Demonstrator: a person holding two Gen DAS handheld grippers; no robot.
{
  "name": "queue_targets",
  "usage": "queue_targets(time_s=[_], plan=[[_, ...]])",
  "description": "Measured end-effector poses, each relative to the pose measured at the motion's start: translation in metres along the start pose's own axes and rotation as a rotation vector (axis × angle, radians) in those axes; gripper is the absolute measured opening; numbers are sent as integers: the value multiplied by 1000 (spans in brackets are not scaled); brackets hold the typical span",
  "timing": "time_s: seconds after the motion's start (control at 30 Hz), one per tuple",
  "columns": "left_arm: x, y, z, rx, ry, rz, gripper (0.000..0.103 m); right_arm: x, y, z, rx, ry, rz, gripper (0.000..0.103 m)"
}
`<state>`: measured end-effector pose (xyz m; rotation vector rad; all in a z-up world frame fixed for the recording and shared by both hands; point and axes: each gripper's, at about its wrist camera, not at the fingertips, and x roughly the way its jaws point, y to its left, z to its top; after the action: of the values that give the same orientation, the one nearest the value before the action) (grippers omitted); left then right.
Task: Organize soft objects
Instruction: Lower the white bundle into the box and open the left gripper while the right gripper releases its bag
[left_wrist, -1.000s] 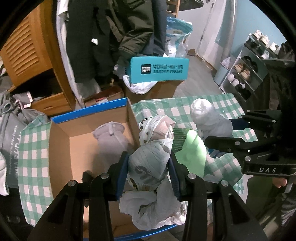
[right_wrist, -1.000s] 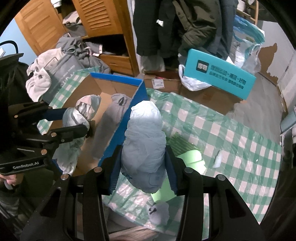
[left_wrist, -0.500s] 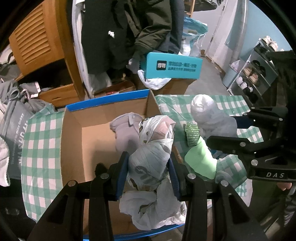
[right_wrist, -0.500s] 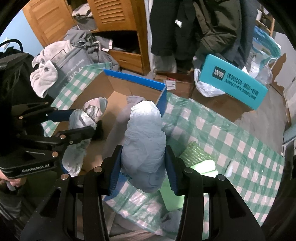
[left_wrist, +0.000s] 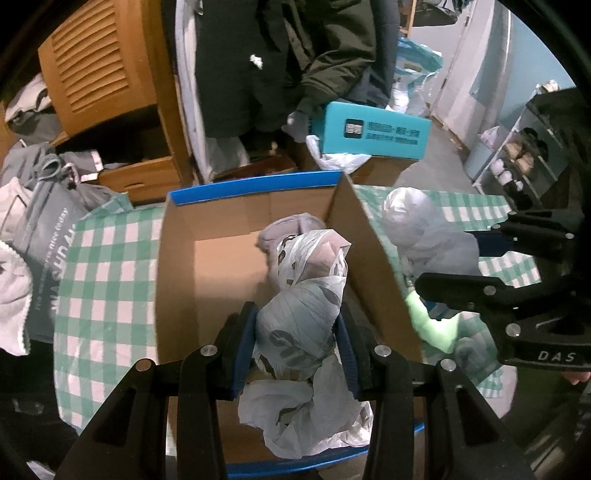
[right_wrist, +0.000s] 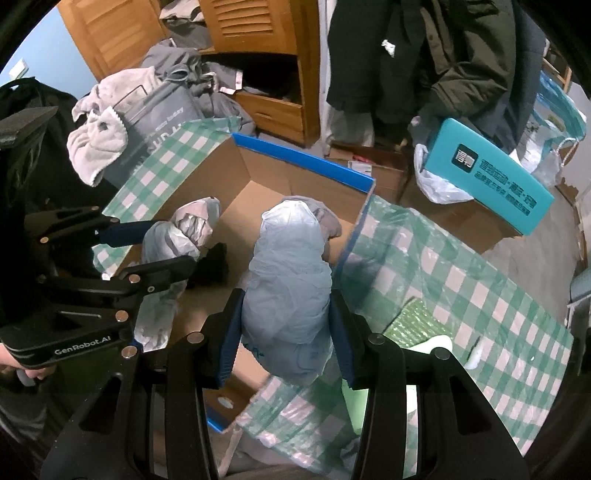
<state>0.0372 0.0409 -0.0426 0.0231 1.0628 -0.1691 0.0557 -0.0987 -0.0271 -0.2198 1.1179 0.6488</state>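
A green-and-white checked tablecloth (right_wrist: 461, 280) is covering the table in a cluttered room, coats (left_wrist: 295, 55) hanging by a louvred wooden cabinet (left_wrist: 92, 70). The left gripper (left_wrist: 297, 328) is clamping a plastic-wrapped bundle (left_wrist: 306, 295) over the open cardboard box (left_wrist: 177, 266), its long axis pointing away along the fingers. The right gripper (right_wrist: 286, 317) is squeezing a pale blue bagged bundle (right_wrist: 288, 273) lengthwise above the box's right wall.
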Motion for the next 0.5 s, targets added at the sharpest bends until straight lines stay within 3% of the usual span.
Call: queue_targets(time_s=[0.5], plan=[[29,31,-10,-81,74,36,42,36,23,12,-35,61,14,46]])
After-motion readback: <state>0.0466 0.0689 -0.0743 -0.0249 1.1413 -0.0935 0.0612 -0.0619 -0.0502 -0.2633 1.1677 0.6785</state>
